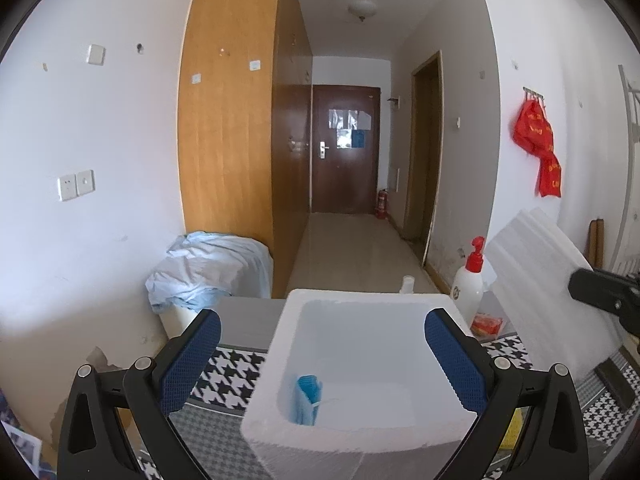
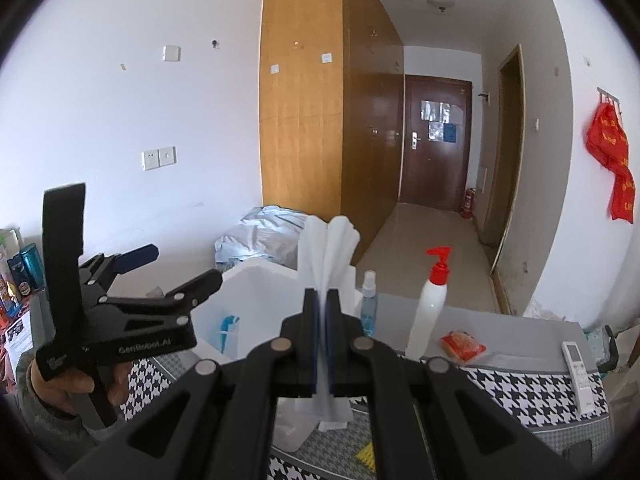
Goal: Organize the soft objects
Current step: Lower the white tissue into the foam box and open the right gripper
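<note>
With the left gripper [image 1: 322, 364] jaws apart and empty, the white tissue [image 2: 329, 248] clamped in the right gripper [image 2: 322, 304] should be lowered into the foam box [image 1: 360, 300] beside the blue mask [image 1: 309, 398].

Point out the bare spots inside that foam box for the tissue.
The white foam box is bare except its near-left corner, where a folded blue face mask leans against the wall. The remaining floor is free.

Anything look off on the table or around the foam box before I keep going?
Little on the table itself: the white foam box sits upright with one blue mask leaning in its corner. The right gripper is shut on a white folded cloth; the left gripper is open and empty. The wall shows peeled paint low down.
</note>
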Available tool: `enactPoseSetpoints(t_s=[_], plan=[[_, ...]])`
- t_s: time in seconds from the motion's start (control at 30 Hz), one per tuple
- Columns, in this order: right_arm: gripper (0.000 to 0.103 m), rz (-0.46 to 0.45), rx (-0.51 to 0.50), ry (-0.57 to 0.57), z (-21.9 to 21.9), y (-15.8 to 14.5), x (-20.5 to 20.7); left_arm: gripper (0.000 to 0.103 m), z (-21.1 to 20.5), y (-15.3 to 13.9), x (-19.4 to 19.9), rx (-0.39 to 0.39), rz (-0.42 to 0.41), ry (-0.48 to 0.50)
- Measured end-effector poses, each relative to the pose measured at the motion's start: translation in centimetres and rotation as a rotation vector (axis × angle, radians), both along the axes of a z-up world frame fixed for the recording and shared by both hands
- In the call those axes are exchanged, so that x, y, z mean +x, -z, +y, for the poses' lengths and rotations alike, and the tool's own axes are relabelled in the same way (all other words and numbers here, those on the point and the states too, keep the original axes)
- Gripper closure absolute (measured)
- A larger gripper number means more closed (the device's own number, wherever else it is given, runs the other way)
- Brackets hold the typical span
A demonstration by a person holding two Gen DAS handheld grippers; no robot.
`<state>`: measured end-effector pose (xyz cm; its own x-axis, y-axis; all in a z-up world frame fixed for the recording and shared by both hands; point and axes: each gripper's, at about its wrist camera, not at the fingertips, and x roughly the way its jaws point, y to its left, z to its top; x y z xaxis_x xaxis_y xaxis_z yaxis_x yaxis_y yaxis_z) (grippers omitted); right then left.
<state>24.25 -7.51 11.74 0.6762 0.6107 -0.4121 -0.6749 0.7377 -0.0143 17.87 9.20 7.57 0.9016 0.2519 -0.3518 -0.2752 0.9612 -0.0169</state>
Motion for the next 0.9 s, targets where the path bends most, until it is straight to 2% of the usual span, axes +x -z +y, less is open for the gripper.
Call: enactPoseSetpoints(t_s=[0.17, 0.6, 0.9], plan=[[0.098, -0.002, -0.003, -0.033, 1.4, -0.3, 0.0, 0.001, 0.9, 0.3, -0.9, -0.029, -0.01, -0.027], [0.097, 0.005, 0.006, -0.105, 4.2, -1.0, 0.4, 0.001, 2.5, 1.6, -2.7, -0.025, -0.01, -0.096], [0.097, 0.078, -0.067, -0.107, 6.9, 1.4, 2.2, 0.001, 3.3, 1.7, -3.8, -0.016, -0.022, -0.124]])
